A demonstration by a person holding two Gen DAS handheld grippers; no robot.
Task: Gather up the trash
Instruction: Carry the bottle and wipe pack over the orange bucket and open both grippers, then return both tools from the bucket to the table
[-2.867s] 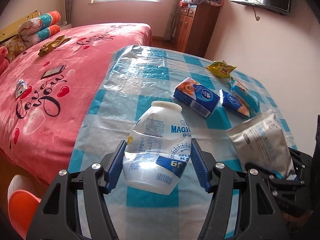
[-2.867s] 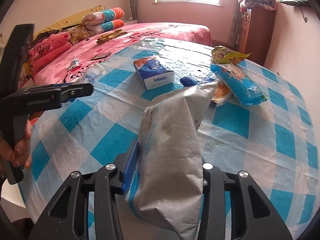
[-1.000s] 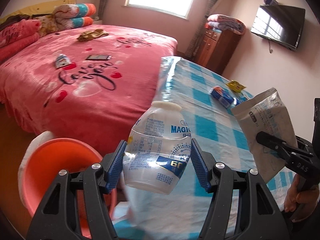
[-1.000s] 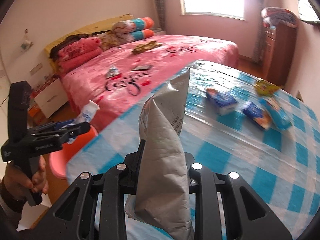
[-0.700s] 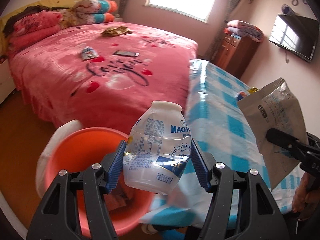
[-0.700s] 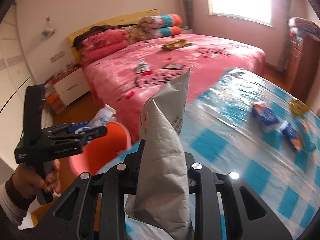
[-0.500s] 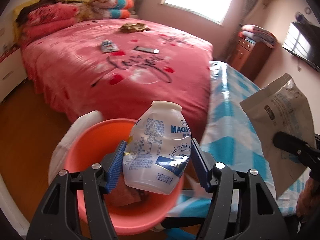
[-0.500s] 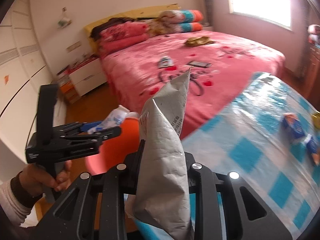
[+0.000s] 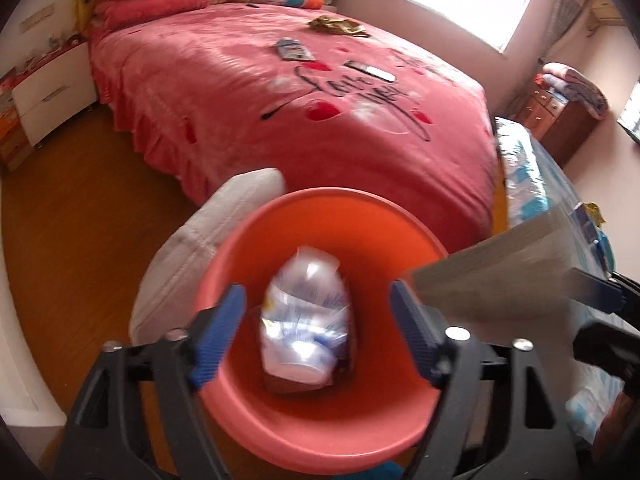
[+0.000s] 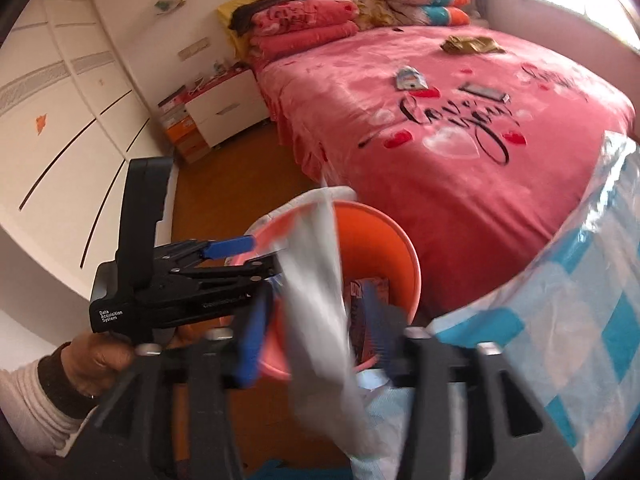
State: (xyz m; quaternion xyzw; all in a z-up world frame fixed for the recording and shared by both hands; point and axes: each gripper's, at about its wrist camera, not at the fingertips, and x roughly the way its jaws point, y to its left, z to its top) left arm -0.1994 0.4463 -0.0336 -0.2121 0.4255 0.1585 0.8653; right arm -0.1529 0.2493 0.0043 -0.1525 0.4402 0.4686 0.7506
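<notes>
Hovering over the round orange plastic bucket [image 9: 320, 432], left gripper [image 9: 316, 336] with blue-padded jaws spread wide apart, gripping nothing. Blurred clear plastic bottle with white-and-blue label [image 9: 306, 316] between those jaws but touching neither, inside the bucket's mouth. Right gripper [image 10: 316, 332] with jaws also apart, the crumpled grey foil pouch [image 10: 324, 312] standing blurred between them above the bucket rim; contact with the pads unclear. Pink bedspread [image 9: 320, 92] behind the bucket, blue-checked tablecloth [image 10: 568, 320] just beside it.

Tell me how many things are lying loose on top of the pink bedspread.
3: a crumpled gold wrapper farthest back, a small blue-white packet nearer the pillows, and a flat phone beside the lettering. Others may be hidden.
</notes>
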